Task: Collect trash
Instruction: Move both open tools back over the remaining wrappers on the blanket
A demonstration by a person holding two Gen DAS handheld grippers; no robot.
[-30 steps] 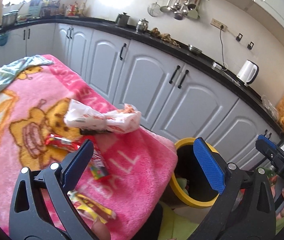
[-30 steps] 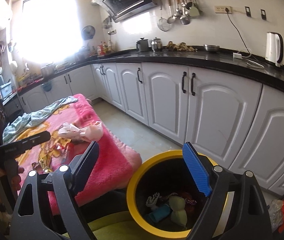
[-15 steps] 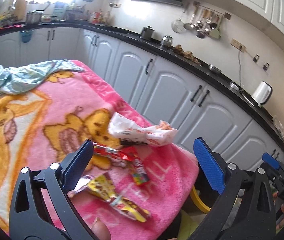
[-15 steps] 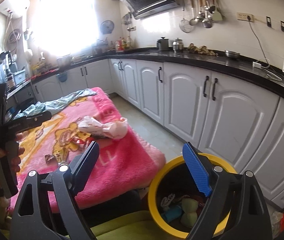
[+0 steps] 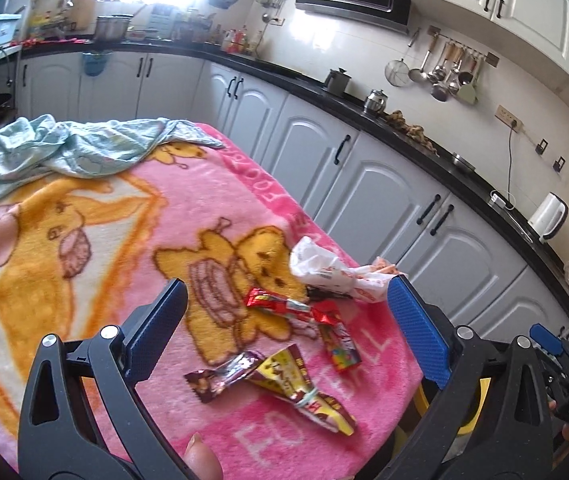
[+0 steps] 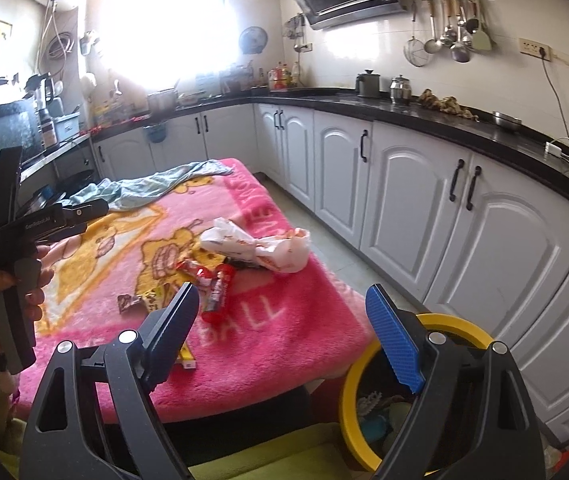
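Both tools are released and empty: the left gripper (image 5: pixel 284 332) hangs above the wrappers (image 5: pixel 284 376) to choose one, the right gripper (image 6: pixel 284 324) waits near the yellow bin (image 6: pixel 464 328).

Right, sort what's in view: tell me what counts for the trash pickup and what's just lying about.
For the job:
- white crumpled bag
- red wrappers
- yellow wrapper
- brown wrapper
- yellow bin

Lying about:
- pink blanket
- blue cloth
- kettle
- hanging utensils
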